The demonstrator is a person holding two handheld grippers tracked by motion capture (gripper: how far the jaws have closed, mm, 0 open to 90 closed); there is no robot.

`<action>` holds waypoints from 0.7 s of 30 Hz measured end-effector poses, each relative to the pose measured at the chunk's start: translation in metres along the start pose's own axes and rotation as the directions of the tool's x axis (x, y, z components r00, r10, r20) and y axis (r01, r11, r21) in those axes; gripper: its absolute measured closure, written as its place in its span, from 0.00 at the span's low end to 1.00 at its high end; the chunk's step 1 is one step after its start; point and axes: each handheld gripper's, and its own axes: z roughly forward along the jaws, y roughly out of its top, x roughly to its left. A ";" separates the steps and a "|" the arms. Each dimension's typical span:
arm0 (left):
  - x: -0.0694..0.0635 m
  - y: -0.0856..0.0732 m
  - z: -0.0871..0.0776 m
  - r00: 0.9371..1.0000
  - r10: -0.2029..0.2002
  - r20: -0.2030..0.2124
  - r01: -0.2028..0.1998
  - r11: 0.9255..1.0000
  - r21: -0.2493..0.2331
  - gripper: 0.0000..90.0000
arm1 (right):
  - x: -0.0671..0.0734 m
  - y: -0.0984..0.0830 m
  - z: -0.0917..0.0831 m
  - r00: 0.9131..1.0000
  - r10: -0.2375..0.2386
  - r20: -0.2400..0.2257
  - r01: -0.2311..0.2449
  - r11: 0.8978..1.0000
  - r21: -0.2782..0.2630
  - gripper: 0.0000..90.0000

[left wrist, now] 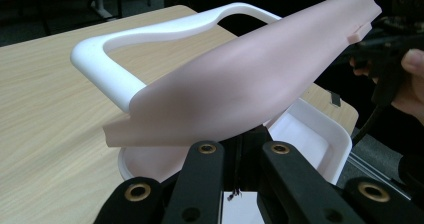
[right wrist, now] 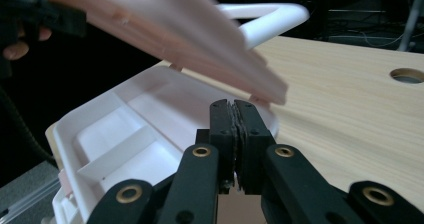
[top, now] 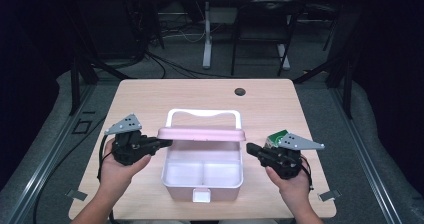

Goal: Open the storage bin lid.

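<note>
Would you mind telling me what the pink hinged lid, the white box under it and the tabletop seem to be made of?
The pink hinged lid looks like matt moulded plastic: smooth, softly shaded, with a small moulded tab. The white box appears to be glossier plastic, its divider moulded in. The tabletop shows pale wood grain, probably a laminate, though solid wood is possible.

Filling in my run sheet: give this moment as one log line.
left gripper: shut on pink lid | lid: raised | right gripper: shut, empty | box: open

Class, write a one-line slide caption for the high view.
Left hand-held gripper lifts the pink lid of a white storage box.
</note>
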 end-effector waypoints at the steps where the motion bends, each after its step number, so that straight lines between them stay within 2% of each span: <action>1: 0.001 0.001 0.000 1.000 -0.003 0.003 0.003 1.000 -0.002 1.00 | 0.002 -0.002 0.001 1.000 -0.003 -0.004 0.003 1.000 0.005 0.97; 13: 0.006 0.012 0.003 1.000 -0.011 -0.007 0.011 1.000 -0.009 1.00 | 0.020 -0.015 0.015 0.998 -0.030 -0.054 0.033 0.998 0.047 0.97; 14: 0.006 0.014 0.003 1.000 -0.013 -0.010 0.013 1.000 -0.010 1.00 | 0.024 -0.020 0.018 0.997 -0.036 -0.065 0.040 0.997 0.062 0.97; 21: 0.009 0.019 0.004 1.000 -0.013 -0.014 0.012 1.000 -0.010 1.00 | 0.032 -0.030 0.024 0.996 -0.047 -0.082 0.055 0.995 0.088 0.97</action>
